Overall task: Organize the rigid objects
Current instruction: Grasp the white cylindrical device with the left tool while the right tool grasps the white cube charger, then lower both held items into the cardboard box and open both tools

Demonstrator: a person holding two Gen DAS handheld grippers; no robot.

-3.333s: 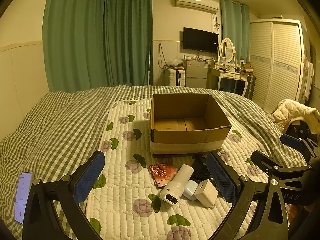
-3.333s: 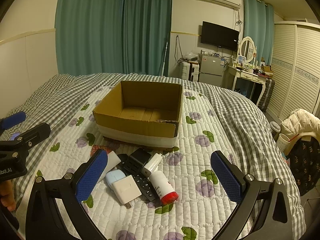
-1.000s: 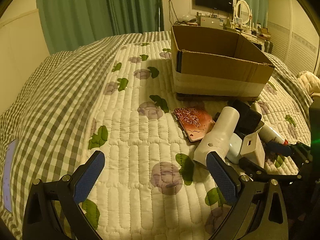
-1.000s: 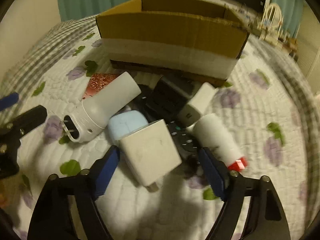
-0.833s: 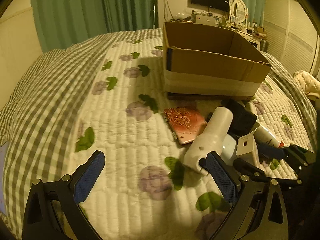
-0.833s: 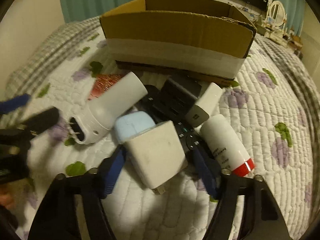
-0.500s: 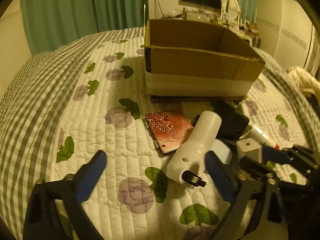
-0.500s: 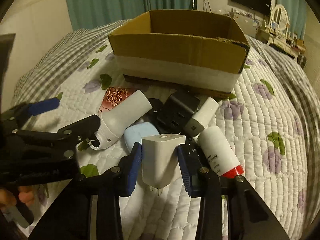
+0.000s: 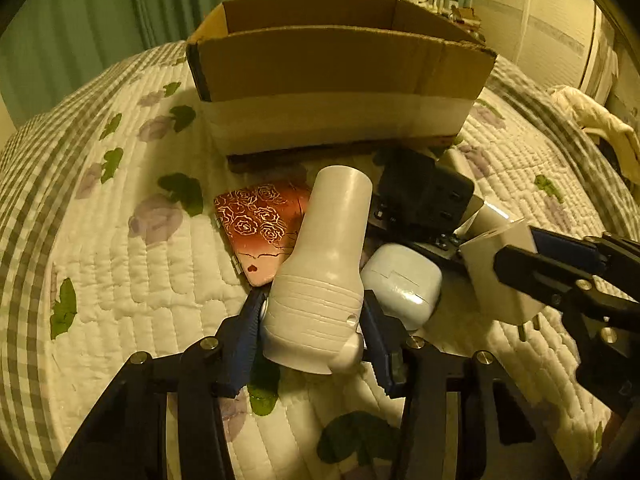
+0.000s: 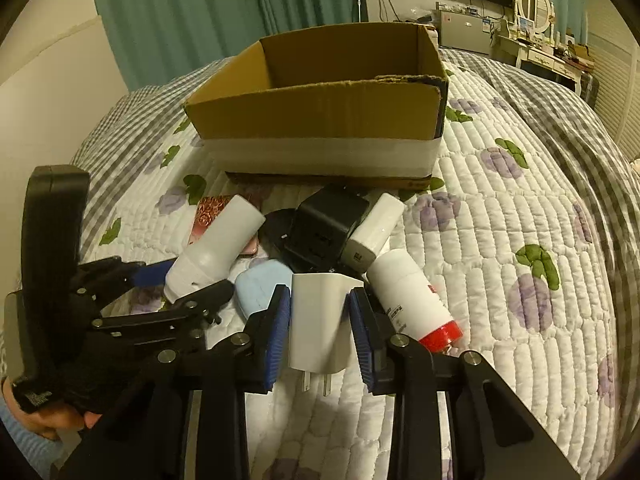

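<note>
Closing on the white bottle (image 9: 320, 276), the left gripper (image 9: 310, 320) pinches its base; the right gripper (image 10: 320, 320) clamps the charger (image 10: 320, 320).

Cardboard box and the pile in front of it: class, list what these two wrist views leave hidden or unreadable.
- Cardboard box floor: both views, hidden by its near wall.
- Black remote: right wrist view, mostly buried under the black charger.
- Red-capped bottle label: right wrist view, print too small.
- White plug adapter: left wrist view, partly covered by the right gripper.

dim, yellowish indoor light, fisheye-bent dark corners, edges perhaps slightly blurred.
</note>
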